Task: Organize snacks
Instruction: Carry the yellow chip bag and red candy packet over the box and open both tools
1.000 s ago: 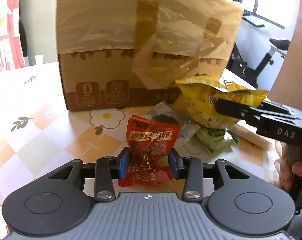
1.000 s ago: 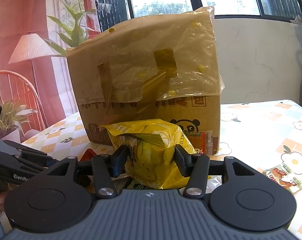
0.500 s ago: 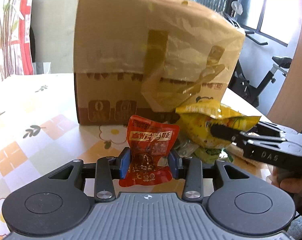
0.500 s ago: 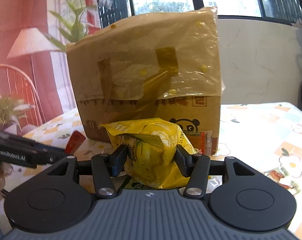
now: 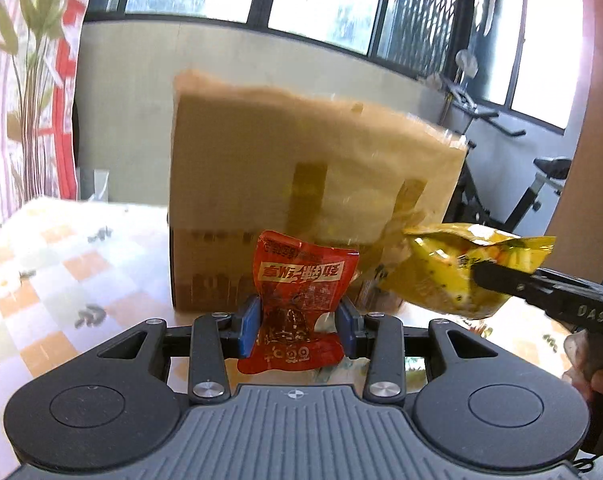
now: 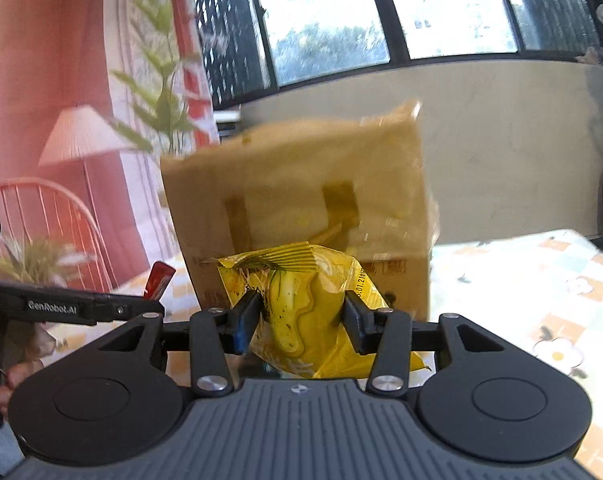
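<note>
Left hand-held gripper (image 5: 297,326) clamps the red snack packet (image 5: 299,300); right hand-held gripper (image 6: 299,320) clamps the yellow snack bag (image 6: 301,308). Both are airborne, the cardboard box (image 5: 301,188) at 12 o'clock over the desk (image 5: 61,264). We judge both must clear its blurred rim before dropping.

Left tongs (image 5: 298,330) pinch red packet (image 5: 299,300) — lifted.

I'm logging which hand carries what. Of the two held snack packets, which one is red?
The flat red foil packet with yellow lettering, clamped in the left gripper. The other, a puffy yellow bag, sits in the right gripper.
</note>
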Demonstrator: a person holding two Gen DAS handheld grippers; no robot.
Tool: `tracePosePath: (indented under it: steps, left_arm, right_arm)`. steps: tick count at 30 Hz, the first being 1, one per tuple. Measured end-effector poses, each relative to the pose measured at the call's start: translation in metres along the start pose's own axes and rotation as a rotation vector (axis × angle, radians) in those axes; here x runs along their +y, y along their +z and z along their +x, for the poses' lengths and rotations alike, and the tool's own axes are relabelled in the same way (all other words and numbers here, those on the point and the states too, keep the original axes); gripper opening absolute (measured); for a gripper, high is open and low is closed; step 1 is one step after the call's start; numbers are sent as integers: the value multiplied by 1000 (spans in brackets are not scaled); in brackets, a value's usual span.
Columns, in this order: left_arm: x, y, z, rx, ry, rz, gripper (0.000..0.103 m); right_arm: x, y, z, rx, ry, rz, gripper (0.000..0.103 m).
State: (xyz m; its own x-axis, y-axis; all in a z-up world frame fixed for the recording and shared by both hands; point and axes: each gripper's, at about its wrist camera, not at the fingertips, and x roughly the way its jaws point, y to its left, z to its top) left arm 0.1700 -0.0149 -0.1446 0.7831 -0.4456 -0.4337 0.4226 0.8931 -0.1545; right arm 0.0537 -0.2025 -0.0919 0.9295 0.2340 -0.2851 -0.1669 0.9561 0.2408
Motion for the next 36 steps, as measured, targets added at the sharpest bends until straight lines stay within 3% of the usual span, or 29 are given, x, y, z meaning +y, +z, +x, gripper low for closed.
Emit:
tracePosePath:
  steps: [6,14,18,24,27,29,32,36]
  left_arm:
    - [-3,40,-22,-112,-15,22,42]
    - [-2,118,-12,-220,-20,60,42]
    - [0,151,14,-209,-7,66,43]
    - [10,180,68,-121,24,13,43]
    - [11,188,85,-103,40,15,43]
    - [11,191,95,-87,46,11,43]
    - [8,195,104,-65,60,19,46]
    - [13,194,111,-61,74,25,61]
  right_arm:
    - [7,46,-26,-120,30,3,46]
    - [11,130,4,-223,110,-28,45]
    - [7,158,49,-202,96,-37,42]
    - [-12,179,122,-125,46,61,38]
    - [-23,187,149,-92,33,111,29]
    - [-27,191,167,-48,27,114,10]
    - [-29,197,187,9,-14,90,12]
    - [-32,199,185,-3,-8,97,19]
